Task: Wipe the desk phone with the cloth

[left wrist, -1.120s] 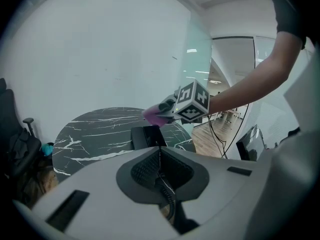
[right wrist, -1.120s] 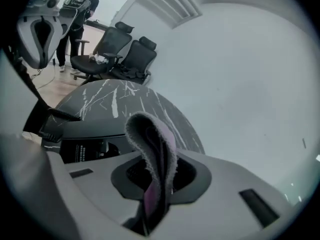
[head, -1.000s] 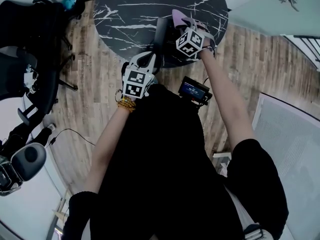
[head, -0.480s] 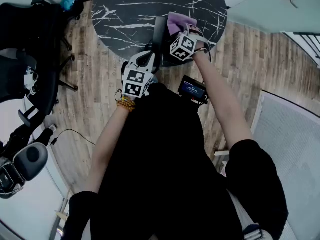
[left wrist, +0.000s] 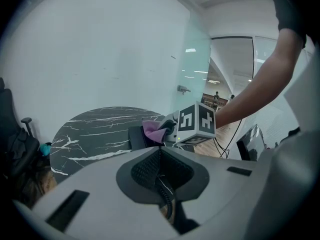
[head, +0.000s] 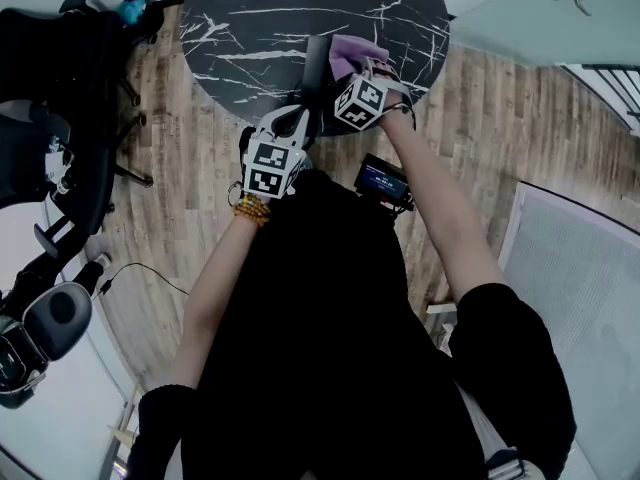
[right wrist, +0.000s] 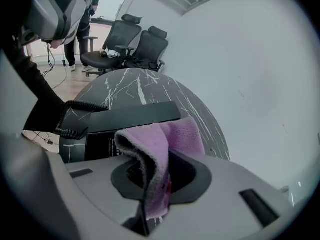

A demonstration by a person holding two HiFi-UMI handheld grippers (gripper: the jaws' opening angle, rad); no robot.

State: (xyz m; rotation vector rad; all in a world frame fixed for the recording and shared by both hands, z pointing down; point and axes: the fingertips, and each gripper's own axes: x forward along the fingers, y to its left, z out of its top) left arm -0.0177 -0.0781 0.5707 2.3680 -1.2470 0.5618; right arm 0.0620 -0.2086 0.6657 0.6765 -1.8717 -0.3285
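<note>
From above, a desk phone (head: 318, 63) sits near the edge of a round black marble table (head: 250, 18), and the right gripper (head: 358, 66) holds a purple cloth (head: 348, 52) on it. The left gripper view shows the left gripper (left wrist: 160, 151) with its 2 jaws together on a black coiled cord (left wrist: 167, 204). In the right gripper view, the jaws are clamped on the cloth, which drapes forward against the desk phone.

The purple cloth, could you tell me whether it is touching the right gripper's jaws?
Touching. The right gripper view shows the cloth pinched between the shut jaws of the right gripper, folded over their tips.
</note>
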